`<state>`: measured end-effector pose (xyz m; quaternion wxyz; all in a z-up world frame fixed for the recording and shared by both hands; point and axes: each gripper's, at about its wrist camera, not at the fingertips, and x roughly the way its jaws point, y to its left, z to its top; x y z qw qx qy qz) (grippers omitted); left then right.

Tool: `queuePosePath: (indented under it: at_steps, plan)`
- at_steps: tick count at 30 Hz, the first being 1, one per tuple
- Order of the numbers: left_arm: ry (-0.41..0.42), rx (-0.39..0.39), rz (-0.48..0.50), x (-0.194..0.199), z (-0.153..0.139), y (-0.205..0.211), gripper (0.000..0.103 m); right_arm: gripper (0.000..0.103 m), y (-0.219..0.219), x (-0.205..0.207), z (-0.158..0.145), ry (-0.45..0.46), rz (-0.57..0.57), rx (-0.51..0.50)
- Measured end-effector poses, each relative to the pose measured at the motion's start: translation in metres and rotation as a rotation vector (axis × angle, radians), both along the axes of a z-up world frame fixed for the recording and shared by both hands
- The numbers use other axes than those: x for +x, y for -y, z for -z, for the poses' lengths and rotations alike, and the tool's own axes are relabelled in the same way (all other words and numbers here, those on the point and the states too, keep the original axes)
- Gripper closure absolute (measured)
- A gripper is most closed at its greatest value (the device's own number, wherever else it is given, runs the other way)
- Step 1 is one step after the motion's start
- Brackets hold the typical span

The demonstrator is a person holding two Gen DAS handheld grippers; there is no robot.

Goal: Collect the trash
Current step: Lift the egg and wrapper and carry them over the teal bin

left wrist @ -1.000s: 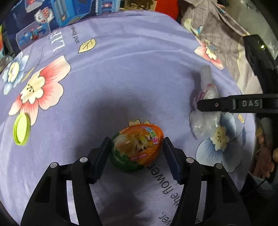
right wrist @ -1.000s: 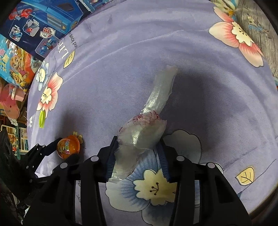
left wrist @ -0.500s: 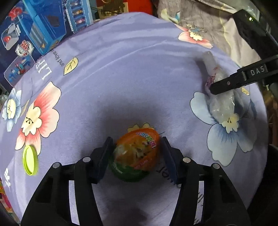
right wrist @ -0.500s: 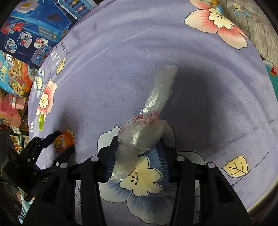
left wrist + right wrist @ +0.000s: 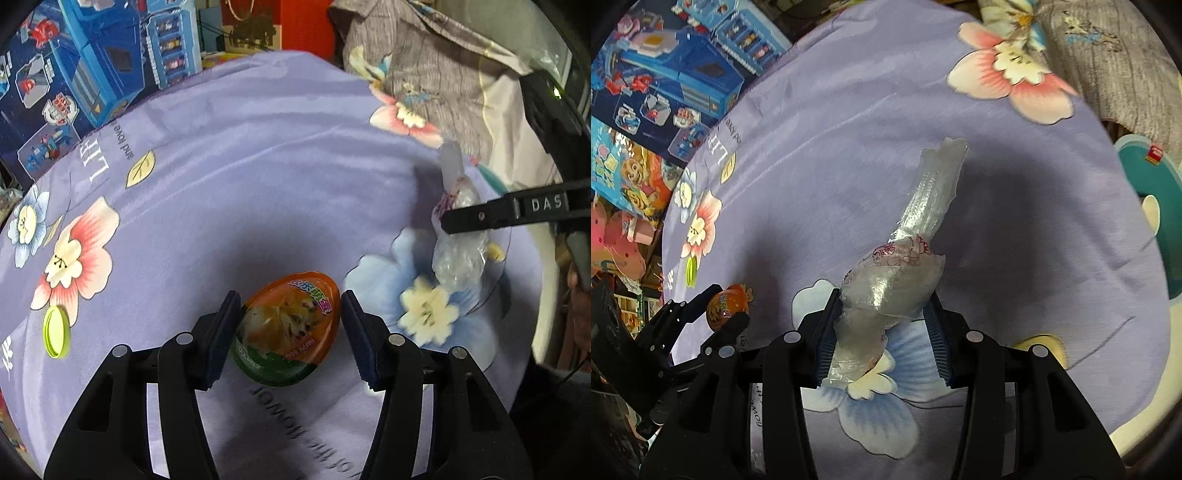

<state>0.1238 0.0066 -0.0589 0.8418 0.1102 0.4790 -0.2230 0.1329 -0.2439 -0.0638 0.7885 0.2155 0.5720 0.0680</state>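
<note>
The left tongs [image 5: 290, 328] are gripping an orange-and-green plastic egg [image 5: 288, 328] printed with a puppy, their jaws having just closed a little further onto it, above a purple flowered cloth [image 5: 258, 155]. The right tongs [image 5: 882, 332] are clamping a crumpled clear plastic wrapper [image 5: 897, 277], its twisted tail sticking up and away over the same cloth. A lime-green bottle cap [image 5: 56, 331] is lying on the cloth at the left edge, beside a pink printed flower. Blue toy boxes [image 5: 74, 55] are lining the far side.
</note>
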Motion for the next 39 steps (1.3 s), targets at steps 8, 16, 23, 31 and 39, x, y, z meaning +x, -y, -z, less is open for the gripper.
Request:
queuePosePath:
  at_steps: [8, 16, 23, 31, 39]
  plan:
    - [0.015, -0.015, 0.034, -0.007, -0.022, 0.052, 0.046, 0.06, 0.063, -0.016, -0.023, 0.066, 0.059, 0.001]
    - [0.023, -0.059, 0.113, -0.013, -0.044, 0.13, 0.046, 0.06, 0.136, -0.042, -0.034, 0.12, 0.154, 0.016]
    - [0.018, -0.057, 0.166, -0.02, -0.053, 0.188, 0.045, 0.06, 0.189, -0.068, -0.033, 0.157, 0.237, 0.052]
    - [0.026, -0.025, 0.221, -0.028, -0.059, 0.248, 0.045, 0.06, 0.256, -0.095, -0.045, 0.224, 0.331, 0.079]
    - [0.024, -0.026, 0.285, -0.03, -0.059, 0.314, 0.045, 0.059, 0.307, -0.115, -0.044, 0.239, 0.402, 0.07]
